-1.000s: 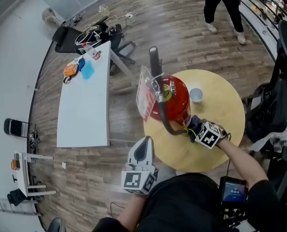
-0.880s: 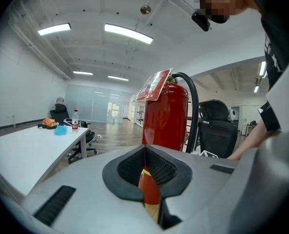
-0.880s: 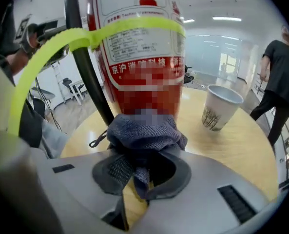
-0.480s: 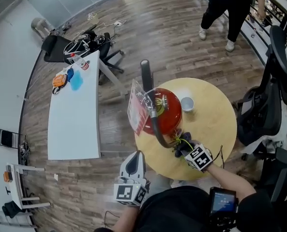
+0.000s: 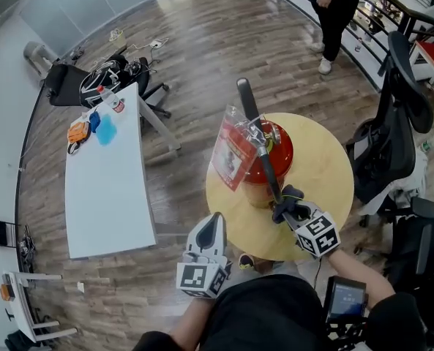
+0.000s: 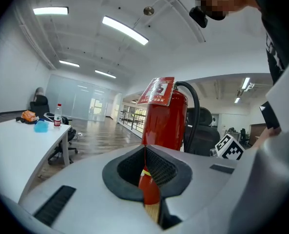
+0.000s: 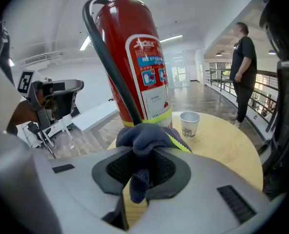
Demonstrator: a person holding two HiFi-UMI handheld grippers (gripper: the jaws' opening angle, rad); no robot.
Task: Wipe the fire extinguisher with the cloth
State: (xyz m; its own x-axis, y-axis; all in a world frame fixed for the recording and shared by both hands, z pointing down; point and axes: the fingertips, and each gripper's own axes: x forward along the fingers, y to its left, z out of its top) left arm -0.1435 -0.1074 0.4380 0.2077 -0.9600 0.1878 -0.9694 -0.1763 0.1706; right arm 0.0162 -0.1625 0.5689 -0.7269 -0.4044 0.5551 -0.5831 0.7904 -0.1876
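Wood-plank flooring [image 5: 195,57] runs through this open office, and a round yellow table [image 5: 326,170] stands on it with a red fire extinguisher [image 5: 274,156] upright near its middle. A black hose [image 5: 264,159] curves down the cylinder's side, and a clear-sleeved tag [image 5: 230,156] hangs off the valve toward the table's left edge. The right gripper [image 5: 288,205] sits over the table's near edge, its jaws clamped on a dark blue-grey cloth [image 7: 149,139] with a yellow-green hem; the bunched cloth is right up against the extinguisher's lower body beside the hose, though I cannot tell whether it touches. A paper cup [image 7: 189,124] stands on the table beside the extinguisher, apart from it. The left gripper [image 5: 217,224] hangs off the table's near left edge, over the floor, jaws together with nothing between them, pointing toward the extinguisher. A long white desk [image 5: 107,189] stands well apart to the left, a black office chair [image 5: 381,141] by the table's right edge, and a person [image 5: 334,9] stands farther off.
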